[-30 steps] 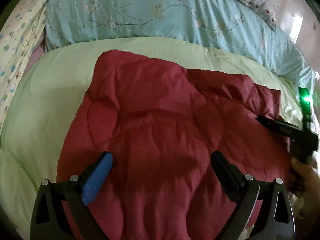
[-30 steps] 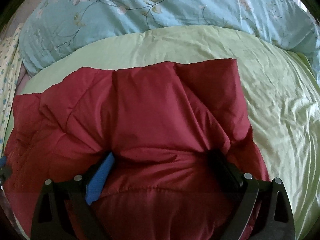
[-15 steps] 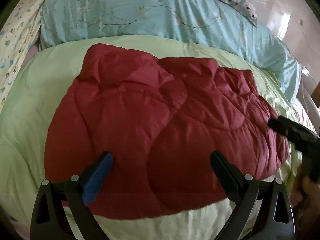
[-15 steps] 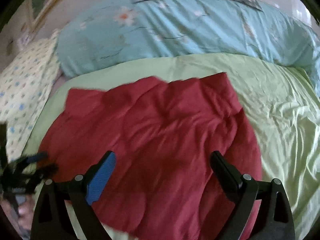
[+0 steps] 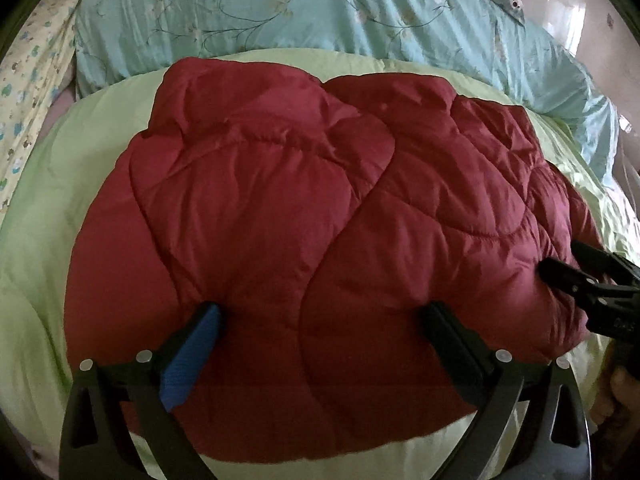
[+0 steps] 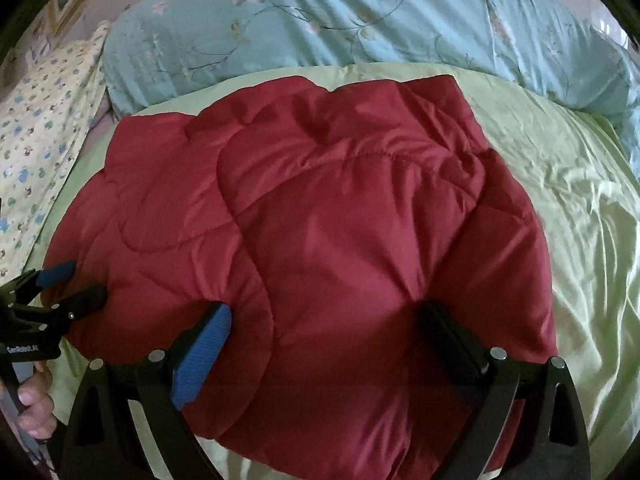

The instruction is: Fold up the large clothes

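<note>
A dark red quilted padded garment (image 5: pixel 312 220) lies folded in a bulky heap on the light green bedcover (image 5: pixel 80 152); it also shows in the right wrist view (image 6: pixel 340 232). My left gripper (image 5: pixel 324 320) is open, its fingertips pressing down on the garment's near part. My right gripper (image 6: pixel 328 320) is open too, fingertips pushed into the padding. The right gripper shows at the right edge of the left wrist view (image 5: pixel 576 268), against the garment's right side. The left gripper shows at the left edge of the right wrist view (image 6: pixel 76 284), against its left side.
A light blue floral duvet (image 5: pixel 320 12) is piled behind the garment. A yellow printed pillow (image 6: pixel 36 128) lies at far left. Wrinkled green bedcover (image 6: pixel 580 200) spreads to the right. A hand (image 6: pixel 32 404) holds the left gripper's handle.
Both grippers let go of the red garment and pulled back, then came down again. Now both open grippers press their fingertips into the folded heap.
</note>
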`<state>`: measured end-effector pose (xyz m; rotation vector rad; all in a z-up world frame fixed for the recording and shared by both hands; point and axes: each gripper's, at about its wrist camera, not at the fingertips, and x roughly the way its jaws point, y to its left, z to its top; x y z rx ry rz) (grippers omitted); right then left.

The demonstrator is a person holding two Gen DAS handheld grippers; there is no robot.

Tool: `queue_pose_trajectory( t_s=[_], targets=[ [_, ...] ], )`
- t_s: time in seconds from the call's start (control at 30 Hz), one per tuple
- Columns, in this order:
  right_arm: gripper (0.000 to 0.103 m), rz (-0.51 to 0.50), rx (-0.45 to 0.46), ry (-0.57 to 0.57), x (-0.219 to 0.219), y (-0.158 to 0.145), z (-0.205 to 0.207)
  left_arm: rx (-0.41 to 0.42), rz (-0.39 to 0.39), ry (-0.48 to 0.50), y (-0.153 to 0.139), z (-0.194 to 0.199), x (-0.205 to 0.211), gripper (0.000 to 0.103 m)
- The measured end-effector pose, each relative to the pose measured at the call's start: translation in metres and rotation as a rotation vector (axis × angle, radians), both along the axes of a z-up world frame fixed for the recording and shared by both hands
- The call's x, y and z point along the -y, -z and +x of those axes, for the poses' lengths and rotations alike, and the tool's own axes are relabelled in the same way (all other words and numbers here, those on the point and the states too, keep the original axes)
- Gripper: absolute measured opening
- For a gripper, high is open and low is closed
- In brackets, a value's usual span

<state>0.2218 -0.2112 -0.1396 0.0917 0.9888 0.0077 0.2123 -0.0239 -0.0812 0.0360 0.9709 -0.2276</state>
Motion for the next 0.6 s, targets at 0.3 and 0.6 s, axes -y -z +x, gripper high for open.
queue_pose_trajectory(
  t_s=[0.3, 0.6],
  targets=[
    [0.100, -0.009, 0.010, 0.005, 0.000, 0.006, 0.003, 0.017, 0.019, -0.009, 0.013, 0.011, 0.007, 0.103],
    [0.100, -0.002, 0.023, 0.005, 0.004, 0.009, 0.002, 0.057, -0.004, -0.035, -0.013, -0.013, -0.003, 0.095]
  ],
)
